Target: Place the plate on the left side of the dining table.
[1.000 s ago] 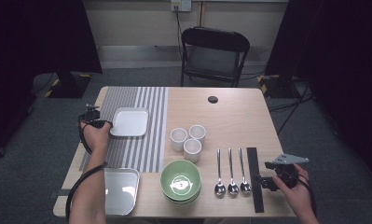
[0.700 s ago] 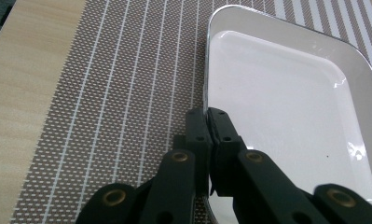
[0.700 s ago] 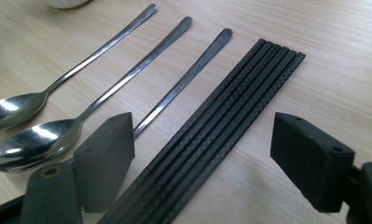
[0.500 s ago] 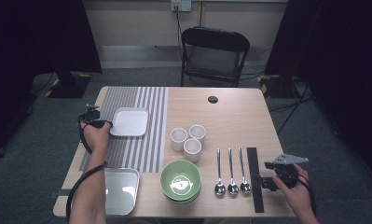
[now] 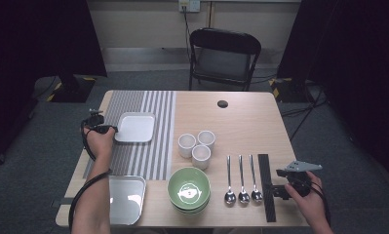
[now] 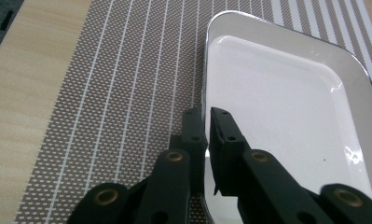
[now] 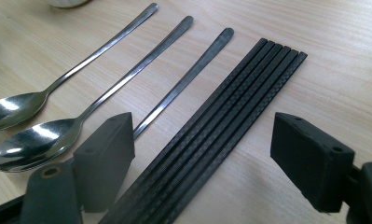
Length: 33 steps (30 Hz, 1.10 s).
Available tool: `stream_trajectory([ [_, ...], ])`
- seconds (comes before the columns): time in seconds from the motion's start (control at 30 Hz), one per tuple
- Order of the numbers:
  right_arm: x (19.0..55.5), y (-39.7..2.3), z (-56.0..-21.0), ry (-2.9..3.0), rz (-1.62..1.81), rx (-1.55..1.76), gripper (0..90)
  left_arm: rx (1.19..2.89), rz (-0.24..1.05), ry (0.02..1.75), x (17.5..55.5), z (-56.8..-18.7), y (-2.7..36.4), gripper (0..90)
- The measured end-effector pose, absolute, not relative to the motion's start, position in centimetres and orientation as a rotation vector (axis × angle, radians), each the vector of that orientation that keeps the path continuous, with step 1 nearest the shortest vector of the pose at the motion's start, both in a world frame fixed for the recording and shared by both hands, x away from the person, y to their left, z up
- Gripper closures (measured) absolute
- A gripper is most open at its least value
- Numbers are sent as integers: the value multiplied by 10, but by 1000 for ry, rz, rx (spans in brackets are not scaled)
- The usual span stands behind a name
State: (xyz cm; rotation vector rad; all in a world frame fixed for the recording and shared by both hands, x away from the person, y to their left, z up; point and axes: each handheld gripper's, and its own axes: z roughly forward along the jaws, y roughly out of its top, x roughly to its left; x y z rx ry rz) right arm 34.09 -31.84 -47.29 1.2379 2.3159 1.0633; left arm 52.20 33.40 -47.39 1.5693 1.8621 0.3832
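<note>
Overhead, looks down on a wooden table [image 5: 241, 122] with a person's forearms coming in from the near edge. At far left, left gripper [image 5: 112, 129] in hand, set at the left edge of a white tray [image 5: 136, 127] lying flat on a striped mat [image 5: 148, 151]. Seen up close from the left gripper view: left gripper [image 6: 206, 122] with jaws nearly together, tray [image 6: 286, 107] rim standing between them, one jaw outside on the mat [image 6: 109, 102], the other inside the tray. Just been opening, by a sliver; released, pads no longer clearly pressing the rim. At near right, right gripper [image 5: 276, 183] in hand, released and spread wide. From the right gripper view: right gripper [image 7: 202, 128] straddling a bundle of black chopsticks [image 7: 230, 102] flat on the wood, neither jaw touching them. Just beside the chopsticks, three spoons [image 5: 241, 178] in a row. Mid-table, three cups [image 5: 197, 146] clustered; nearer, green bowls [image 5: 188, 189] stacked; at near left, a steel tray [image 5: 126, 200].
</note>
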Motion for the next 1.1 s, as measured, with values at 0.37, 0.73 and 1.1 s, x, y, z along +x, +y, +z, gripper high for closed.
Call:
stream_trajectory([
  [0.37,341,-318,-473,2319,1065,1237,210,1578,382,1875,523,-473,334,882],
  [0.73,341,-318,-473,2321,1065,1239,210,1577,369,1872,523,-474,335,884],
  [1.1,341,-318,-474,2324,1063,1239,210,1576,372,1883,524,-473,334,884],
])
